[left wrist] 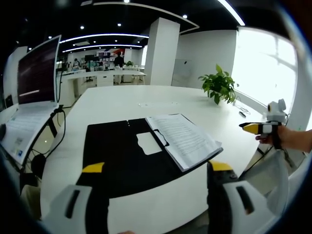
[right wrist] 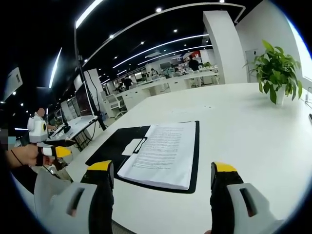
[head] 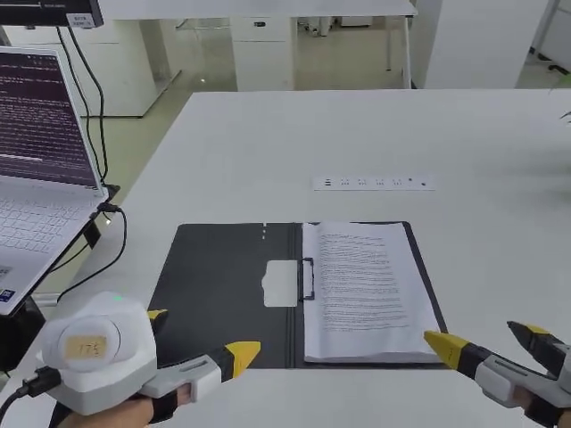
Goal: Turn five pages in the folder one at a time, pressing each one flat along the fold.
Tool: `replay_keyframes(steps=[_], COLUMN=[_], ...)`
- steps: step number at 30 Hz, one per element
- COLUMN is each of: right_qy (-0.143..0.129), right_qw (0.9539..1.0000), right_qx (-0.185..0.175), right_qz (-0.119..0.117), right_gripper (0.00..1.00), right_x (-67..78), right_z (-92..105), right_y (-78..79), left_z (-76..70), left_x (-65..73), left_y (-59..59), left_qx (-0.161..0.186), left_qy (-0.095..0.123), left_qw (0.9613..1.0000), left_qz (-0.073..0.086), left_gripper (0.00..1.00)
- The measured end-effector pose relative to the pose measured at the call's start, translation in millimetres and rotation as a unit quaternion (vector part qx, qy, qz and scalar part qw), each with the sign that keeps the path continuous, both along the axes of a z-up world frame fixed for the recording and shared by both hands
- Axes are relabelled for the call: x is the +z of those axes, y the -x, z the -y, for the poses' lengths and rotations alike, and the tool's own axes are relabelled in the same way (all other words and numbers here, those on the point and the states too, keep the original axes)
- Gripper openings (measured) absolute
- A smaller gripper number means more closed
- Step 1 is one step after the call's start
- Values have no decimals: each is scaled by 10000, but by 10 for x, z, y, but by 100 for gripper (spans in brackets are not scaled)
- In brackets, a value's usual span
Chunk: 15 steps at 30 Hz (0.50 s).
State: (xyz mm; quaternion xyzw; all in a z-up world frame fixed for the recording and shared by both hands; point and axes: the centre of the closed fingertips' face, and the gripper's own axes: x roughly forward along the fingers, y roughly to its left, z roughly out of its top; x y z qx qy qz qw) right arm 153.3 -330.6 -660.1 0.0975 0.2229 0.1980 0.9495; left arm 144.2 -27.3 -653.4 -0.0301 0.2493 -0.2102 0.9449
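Note:
A black folder [head: 223, 285] lies open on the white table, its left cover bare. A stack of printed pages [head: 366, 290] rests on its right half, held by a clip [head: 308, 278] near the fold. My left gripper [head: 201, 334] hovers open at the folder's near left corner with nothing between its yellow tips. My right gripper [head: 486, 337] is open just off the near right corner of the pages. The left gripper view has the folder [left wrist: 126, 151] ahead of the open left gripper [left wrist: 156, 166]. From the right gripper [right wrist: 162, 166], the pages [right wrist: 163, 151] lie straight ahead.
An open laptop [head: 36, 178] with cables [head: 98, 241] stands at the left table edge. A white power strip [head: 375, 183] lies beyond the folder. A potted plant [left wrist: 219, 85] stands far off on the table's right side. Desks and people fill the room behind.

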Motion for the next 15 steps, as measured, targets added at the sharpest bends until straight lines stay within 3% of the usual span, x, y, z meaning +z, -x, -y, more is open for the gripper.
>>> replay_keyframes(steps=[15], right_qy=[-35], right_qw=[9999], right_qx=[-96], right_qz=[-4], right_gripper=[81], right_x=[-1], right_z=[56], right_y=[30], left_z=[80], left_x=[-25], left_y=[-25], left_qx=[-108], left_qy=[-17], left_qw=[9999], left_qz=[-41], left_gripper=[83])
